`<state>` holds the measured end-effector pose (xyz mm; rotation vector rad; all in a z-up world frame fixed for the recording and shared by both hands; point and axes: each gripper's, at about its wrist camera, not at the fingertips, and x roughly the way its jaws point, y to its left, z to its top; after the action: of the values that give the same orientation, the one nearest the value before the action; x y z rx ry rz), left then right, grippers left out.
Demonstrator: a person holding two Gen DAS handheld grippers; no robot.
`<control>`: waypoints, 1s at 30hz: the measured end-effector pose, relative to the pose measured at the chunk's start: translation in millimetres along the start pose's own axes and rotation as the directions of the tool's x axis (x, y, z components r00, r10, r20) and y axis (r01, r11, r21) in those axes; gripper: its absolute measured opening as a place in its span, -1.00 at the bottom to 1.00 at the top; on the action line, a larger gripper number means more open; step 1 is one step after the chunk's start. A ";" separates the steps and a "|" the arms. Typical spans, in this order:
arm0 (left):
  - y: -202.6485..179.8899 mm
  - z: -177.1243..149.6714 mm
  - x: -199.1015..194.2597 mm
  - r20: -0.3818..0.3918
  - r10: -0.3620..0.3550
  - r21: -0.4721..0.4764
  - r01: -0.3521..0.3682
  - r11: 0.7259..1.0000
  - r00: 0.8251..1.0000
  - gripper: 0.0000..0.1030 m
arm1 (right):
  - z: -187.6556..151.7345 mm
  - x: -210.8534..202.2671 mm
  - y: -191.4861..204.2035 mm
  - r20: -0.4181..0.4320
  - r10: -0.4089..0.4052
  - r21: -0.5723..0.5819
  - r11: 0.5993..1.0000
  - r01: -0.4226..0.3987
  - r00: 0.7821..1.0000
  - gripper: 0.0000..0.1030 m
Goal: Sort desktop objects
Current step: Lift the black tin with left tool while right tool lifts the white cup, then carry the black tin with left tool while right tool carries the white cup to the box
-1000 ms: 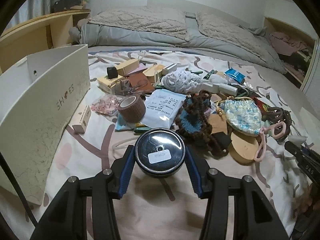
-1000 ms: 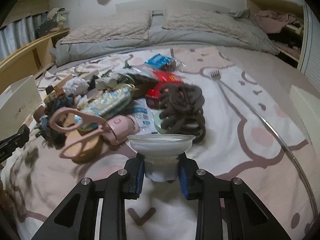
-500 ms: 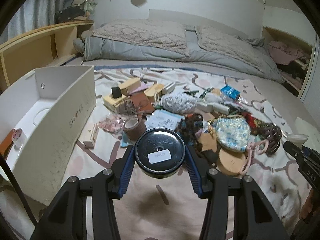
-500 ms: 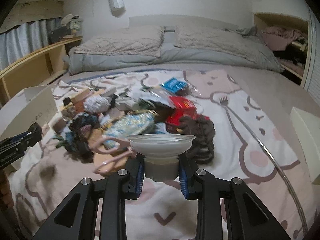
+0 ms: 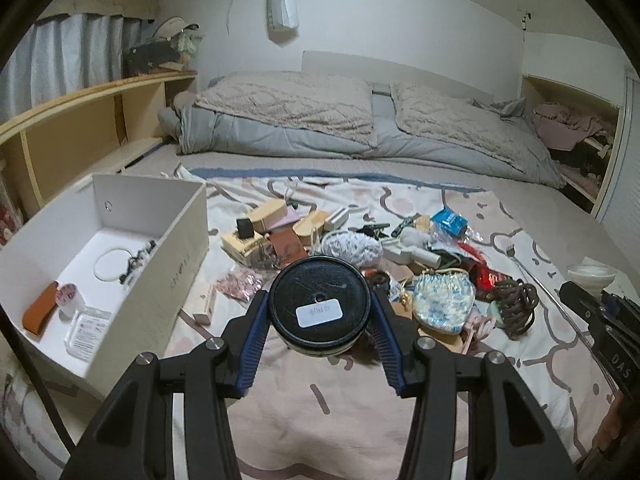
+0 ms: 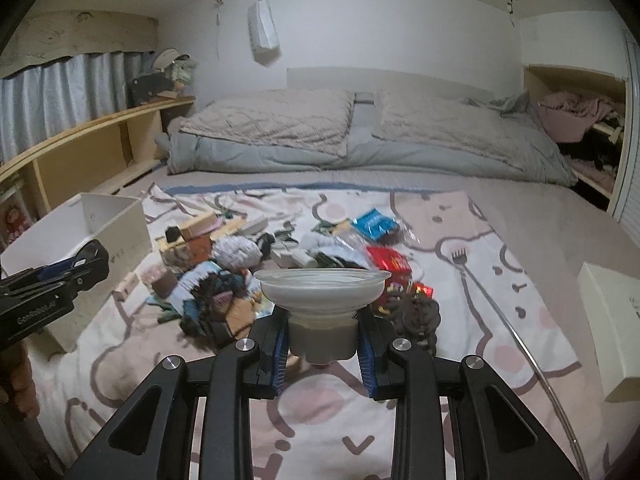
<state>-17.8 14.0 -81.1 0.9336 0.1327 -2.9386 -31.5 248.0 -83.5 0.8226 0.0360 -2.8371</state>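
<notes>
My left gripper is shut on a round black tin with a white label, held up above the bed sheet. My right gripper is shut on the base of a white flared cup, also held in the air; it shows at the right edge of the left wrist view. A pile of small objects lies on the patterned sheet beyond both grippers. An open white shoebox stands at the left and holds a few small items.
A second white box lies at the right. A fork and a thin metal rod lie on the sheet to the right. Pillows and a grey duvet lie at the back. A wooden shelf runs along the left.
Both grippers have risen and pulled back from the pile with their objects still held. The inside of the shoebox has come into view on the left.
</notes>
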 end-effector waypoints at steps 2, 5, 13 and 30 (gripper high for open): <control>0.9 4.7 -7.4 0.012 0.006 -0.001 -0.006 1.000 1.000 -0.03 | 5.4 -5.6 2.9 0.013 0.009 -0.003 1.000 -0.009 1.000 -0.41; 3.0 9.7 -16.5 0.024 0.014 0.001 -0.014 1.000 1.000 -0.03 | 14.5 -13.8 8.6 0.038 0.025 -0.007 1.000 -0.025 0.999 -0.41; 13.1 20.7 -32.6 0.045 0.036 0.026 -0.037 0.999 0.998 -0.03 | 31.1 -24.5 30.1 0.074 0.068 -0.035 0.997 -0.066 0.995 -0.41; 49.6 41.4 -37.1 0.048 0.072 0.020 -0.073 0.997 0.996 -0.03 | 61.4 -17.7 82.8 0.099 0.156 -0.054 0.987 -0.151 0.983 -0.41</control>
<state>-7.4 -38.5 -29.2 0.8525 0.0627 -2.8980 -33.8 165.0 -19.8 0.6398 0.0231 -2.7178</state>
